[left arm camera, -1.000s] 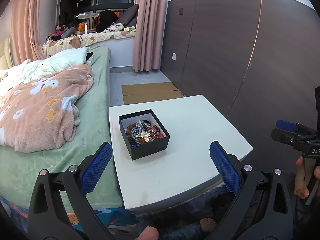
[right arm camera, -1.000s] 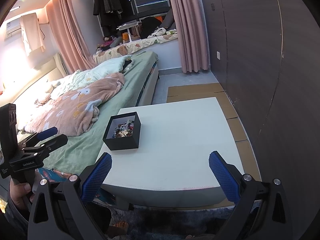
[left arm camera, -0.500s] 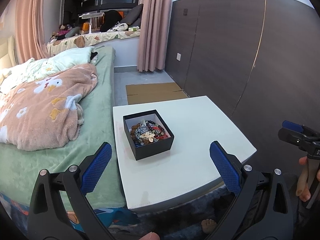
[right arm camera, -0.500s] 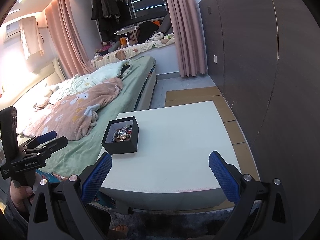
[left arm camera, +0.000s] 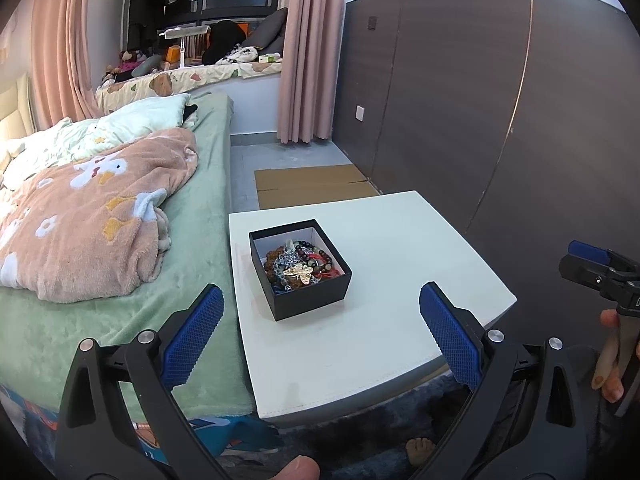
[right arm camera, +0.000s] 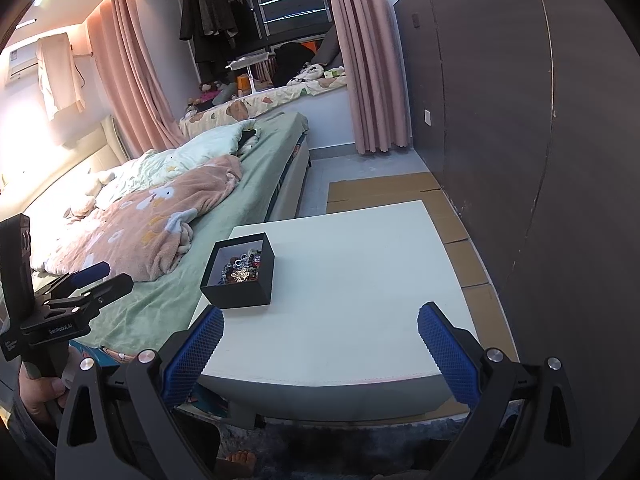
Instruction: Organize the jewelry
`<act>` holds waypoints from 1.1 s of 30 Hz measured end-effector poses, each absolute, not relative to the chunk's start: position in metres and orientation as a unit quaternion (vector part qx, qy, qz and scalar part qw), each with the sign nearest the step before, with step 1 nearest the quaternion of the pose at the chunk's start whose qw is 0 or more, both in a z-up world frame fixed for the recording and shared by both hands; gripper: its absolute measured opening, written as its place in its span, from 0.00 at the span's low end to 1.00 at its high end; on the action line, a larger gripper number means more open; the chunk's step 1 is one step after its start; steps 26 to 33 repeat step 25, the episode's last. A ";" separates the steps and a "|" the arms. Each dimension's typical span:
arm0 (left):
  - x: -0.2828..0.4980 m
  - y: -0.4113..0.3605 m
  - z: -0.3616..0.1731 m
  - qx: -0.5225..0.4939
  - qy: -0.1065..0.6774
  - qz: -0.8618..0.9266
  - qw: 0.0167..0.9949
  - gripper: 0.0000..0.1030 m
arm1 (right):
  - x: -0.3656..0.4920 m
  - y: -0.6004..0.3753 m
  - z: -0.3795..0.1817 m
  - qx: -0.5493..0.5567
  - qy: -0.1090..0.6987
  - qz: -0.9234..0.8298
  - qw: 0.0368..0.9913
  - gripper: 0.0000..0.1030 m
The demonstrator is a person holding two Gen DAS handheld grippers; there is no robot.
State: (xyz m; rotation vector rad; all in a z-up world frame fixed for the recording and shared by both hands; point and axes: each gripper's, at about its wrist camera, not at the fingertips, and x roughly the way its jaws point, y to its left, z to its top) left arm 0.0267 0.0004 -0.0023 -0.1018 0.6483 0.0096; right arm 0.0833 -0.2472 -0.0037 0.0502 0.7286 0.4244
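- Black box (left arm camera: 300, 268): holds the tangled jewelry (left arm camera: 298, 266); sits on the white counter (left arm camera: 384, 332), toward its bed-side edge.
- Your left gripper (left arm camera: 320, 332): released, jaws wide, empty, short of the box.
- Your right gripper (right arm camera: 320, 344): released, empty, at the counter's near edge.
- Bed (left arm camera: 196, 240): just beside the counter.

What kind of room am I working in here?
A lived-in bedroom, it seems: a bed with a green sheet and a rumpled pink fleece blanket, pink floor-length curtains by the window, and a low white table beside the bed carrying an open black box of tangled jewelry.
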 end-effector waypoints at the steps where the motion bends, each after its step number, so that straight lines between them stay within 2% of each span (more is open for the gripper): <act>1: 0.027 0.001 -0.002 -0.050 0.318 0.005 0.947 0.95 | 0.084 -0.247 -0.004 0.024 0.355 0.206 0.912 0.93; 33: 0.028 0.010 -0.001 -0.061 0.314 0.025 0.947 0.95 | 0.094 -0.236 -0.018 0.029 0.384 0.209 0.899 0.93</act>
